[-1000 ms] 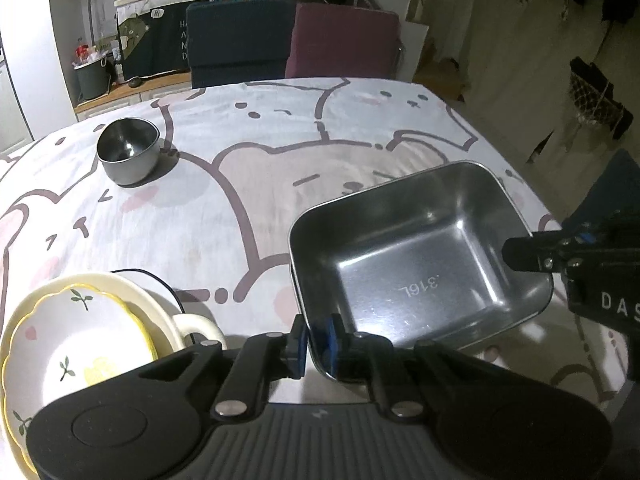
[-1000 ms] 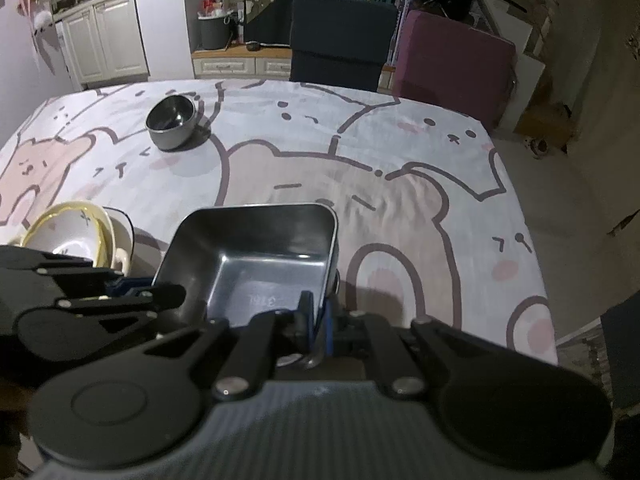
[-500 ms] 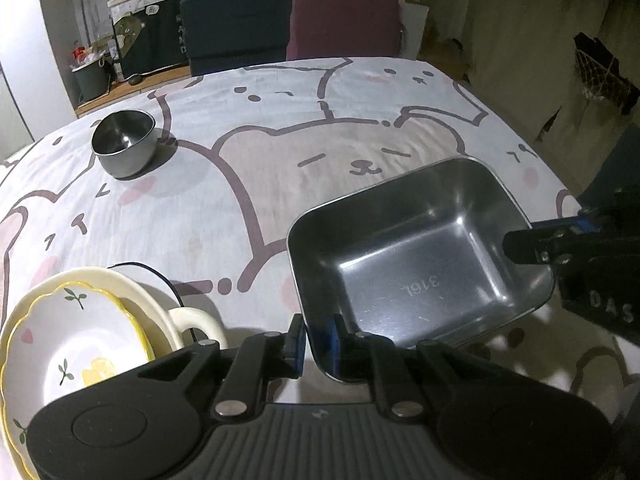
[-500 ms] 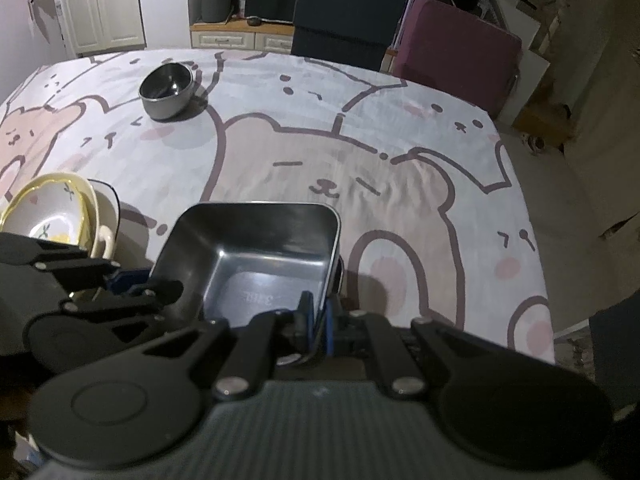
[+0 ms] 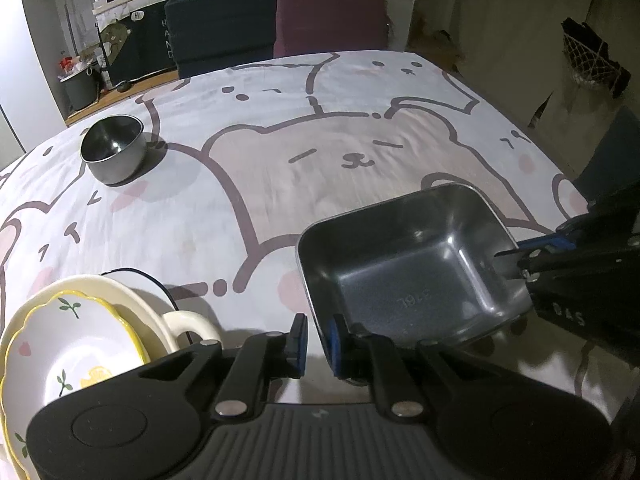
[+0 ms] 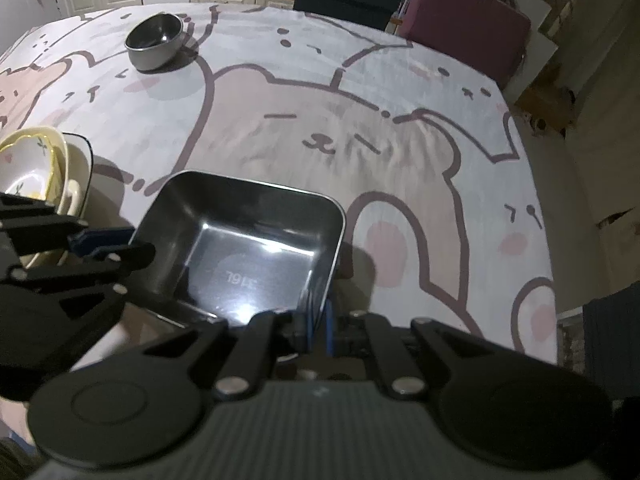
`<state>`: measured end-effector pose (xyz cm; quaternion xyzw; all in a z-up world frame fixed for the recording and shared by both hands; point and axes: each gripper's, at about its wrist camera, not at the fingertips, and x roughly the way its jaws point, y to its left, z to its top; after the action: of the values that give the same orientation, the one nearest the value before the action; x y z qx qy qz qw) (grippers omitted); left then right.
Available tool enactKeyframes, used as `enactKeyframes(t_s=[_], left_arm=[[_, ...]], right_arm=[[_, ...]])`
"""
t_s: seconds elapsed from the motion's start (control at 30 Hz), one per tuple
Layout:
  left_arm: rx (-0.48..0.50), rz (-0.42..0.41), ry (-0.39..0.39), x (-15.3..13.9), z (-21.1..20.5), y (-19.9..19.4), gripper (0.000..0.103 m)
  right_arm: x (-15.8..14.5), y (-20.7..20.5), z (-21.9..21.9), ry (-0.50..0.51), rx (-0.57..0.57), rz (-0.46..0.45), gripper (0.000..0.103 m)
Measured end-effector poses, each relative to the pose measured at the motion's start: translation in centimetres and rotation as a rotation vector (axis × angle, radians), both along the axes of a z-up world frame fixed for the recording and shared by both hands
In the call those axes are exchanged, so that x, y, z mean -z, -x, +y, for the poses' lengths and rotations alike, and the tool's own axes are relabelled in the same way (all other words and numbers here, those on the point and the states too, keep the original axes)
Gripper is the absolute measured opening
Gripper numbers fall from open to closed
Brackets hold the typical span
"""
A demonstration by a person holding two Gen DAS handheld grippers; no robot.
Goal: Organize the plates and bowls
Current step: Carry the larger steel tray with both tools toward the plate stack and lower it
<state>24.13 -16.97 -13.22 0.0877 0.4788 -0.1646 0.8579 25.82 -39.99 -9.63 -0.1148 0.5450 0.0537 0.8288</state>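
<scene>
We grip the steel tray (image 5: 412, 264) by opposite rims: our left hand-held gripper (image 5: 316, 340) pinches its near-left rim, and our right hand-held gripper (image 6: 316, 326) is clamped on the other side. The tray sits over the worktop (image 5: 280, 168), right of the stacked plates (image 5: 76, 332); a steel bowl (image 5: 114, 148) stands well apart.

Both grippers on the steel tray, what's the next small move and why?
Probably carry the rectangular stainless steel tray sideways toward the stacked cream ceramic dishes. The left gripper and right gripper each pinch a rim, and the tray sits between that stack and the round steel bowl, not grouped with either.
</scene>
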Motion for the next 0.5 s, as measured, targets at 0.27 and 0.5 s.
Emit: enactKeyframes(t_s=[0.27,0.5], left_arm=[[0.010,0.010,-0.014,0.3,-0.1,-0.2,0.017],[0.012,0.025,-0.010,0.6,0.0,-0.5,0.017]], right_arm=[[1.4,-0.8,-0.6,-0.024,0.011,0.042,0.008],[2.3,-1.5,-1.9,-0.089,0.055,0.074,0.010]])
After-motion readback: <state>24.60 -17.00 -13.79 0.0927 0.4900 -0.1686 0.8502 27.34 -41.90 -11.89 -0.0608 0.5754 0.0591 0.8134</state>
